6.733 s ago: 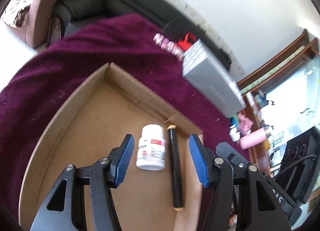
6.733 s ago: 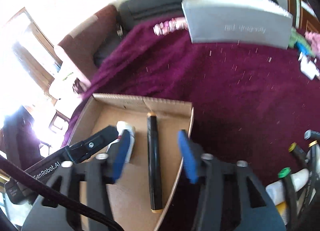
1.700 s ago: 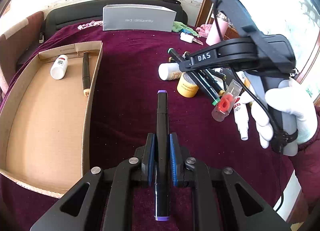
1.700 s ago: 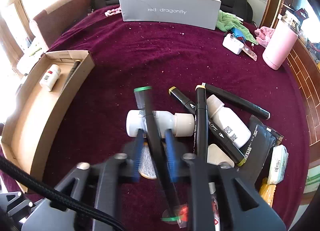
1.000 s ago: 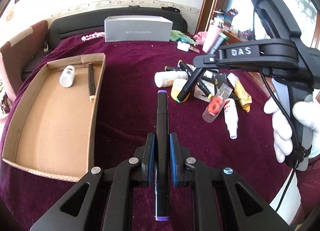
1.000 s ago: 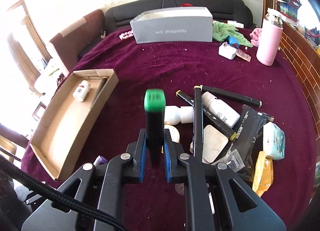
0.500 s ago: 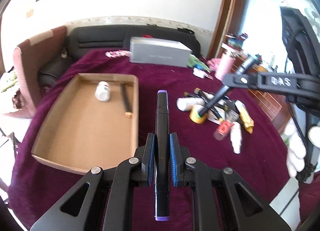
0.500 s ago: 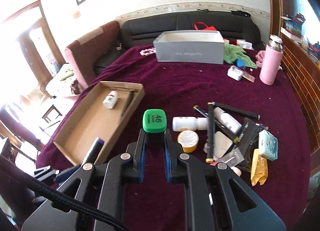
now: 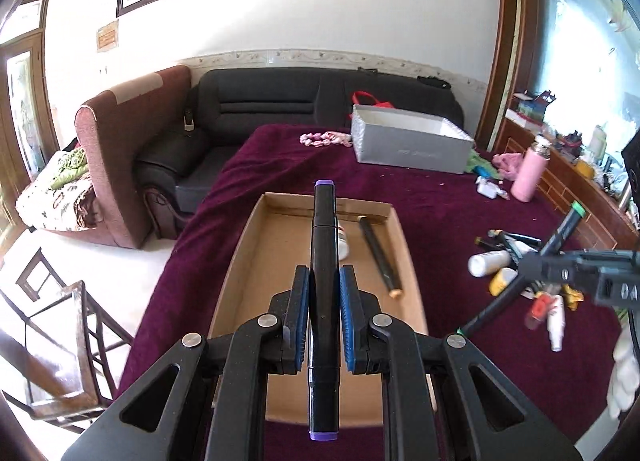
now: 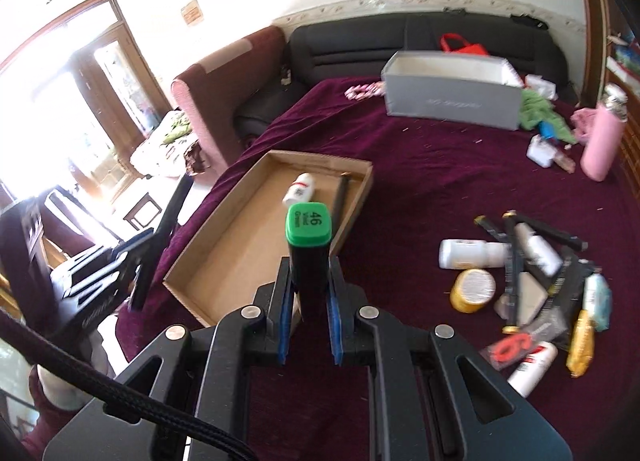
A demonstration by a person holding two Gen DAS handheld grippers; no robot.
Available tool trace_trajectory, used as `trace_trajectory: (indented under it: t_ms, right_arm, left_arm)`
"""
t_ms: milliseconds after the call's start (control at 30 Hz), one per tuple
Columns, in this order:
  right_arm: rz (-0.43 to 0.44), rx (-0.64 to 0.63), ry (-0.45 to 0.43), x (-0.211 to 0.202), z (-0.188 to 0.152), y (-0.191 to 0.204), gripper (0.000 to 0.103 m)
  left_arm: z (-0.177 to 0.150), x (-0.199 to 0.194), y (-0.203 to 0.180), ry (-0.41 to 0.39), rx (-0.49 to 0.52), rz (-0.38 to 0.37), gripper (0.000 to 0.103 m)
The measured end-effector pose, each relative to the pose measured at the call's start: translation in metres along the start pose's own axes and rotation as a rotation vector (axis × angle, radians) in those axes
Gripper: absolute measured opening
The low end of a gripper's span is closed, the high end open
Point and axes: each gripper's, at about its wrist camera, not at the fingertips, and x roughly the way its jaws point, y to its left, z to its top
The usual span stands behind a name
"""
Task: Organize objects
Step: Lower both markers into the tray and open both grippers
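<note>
Purple-capped marker [image 9: 323,269] sits clenched in the left gripper [image 9: 324,313] above the cardboard tray [image 9: 244,261]; the right gripper [image 10: 307,301] clamps a green-capped marker [image 10: 309,237].

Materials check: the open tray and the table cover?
Tray: looks like plain brown cardboard, matte, thin folded walls with raw edges. Table cover: seems a soft napped fabric, maybe velvet; deep maroon, creased where it drapes, specked with pale lint.

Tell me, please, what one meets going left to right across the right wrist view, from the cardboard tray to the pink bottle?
cardboard tray → green marker → white bottle → pink bottle
</note>
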Motion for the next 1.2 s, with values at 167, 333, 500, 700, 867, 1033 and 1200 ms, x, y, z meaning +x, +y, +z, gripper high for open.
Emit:
trace_trajectory:
  t_ms: [167, 333, 500, 700, 867, 1033, 1200]
  right_arm:
    - [0.047, 0.028, 0.061, 0.036, 0.005, 0.008, 0.013]
    - [0.060, 0.046, 0.123, 0.075, 0.010, 0.011, 0.013]
    - [0.054, 0.050, 0.162, 0.105, 0.019, 0.011, 0.013]
    - [0.048, 0.088, 0.189, 0.137, 0.038, 0.001, 0.013]
    - [0.027, 0.103, 0.222, 0.167, 0.055, -0.005, 0.013]
    - [0.000, 0.124, 0.275, 0.204, 0.066, -0.016, 0.013]
    - [-0.023, 0.142, 0.321, 0.234, 0.066, -0.024, 0.013]
  left_arm:
    - [0.012, 0.033, 0.009, 0.037, 0.011, 0.012, 0.012]
    - [0.018, 0.063, 0.013, 0.076, 0.005, 0.012, 0.012]
    - [0.023, 0.090, 0.016, 0.114, -0.002, 0.005, 0.012]
    - [0.029, 0.125, 0.020, 0.169, -0.005, 0.007, 0.012]
    - [0.032, 0.153, 0.024, 0.218, -0.018, -0.002, 0.012]
    - [0.034, 0.183, 0.030, 0.272, -0.037, 0.002, 0.012]
    - [0.036, 0.201, 0.032, 0.302, -0.057, -0.004, 0.012]
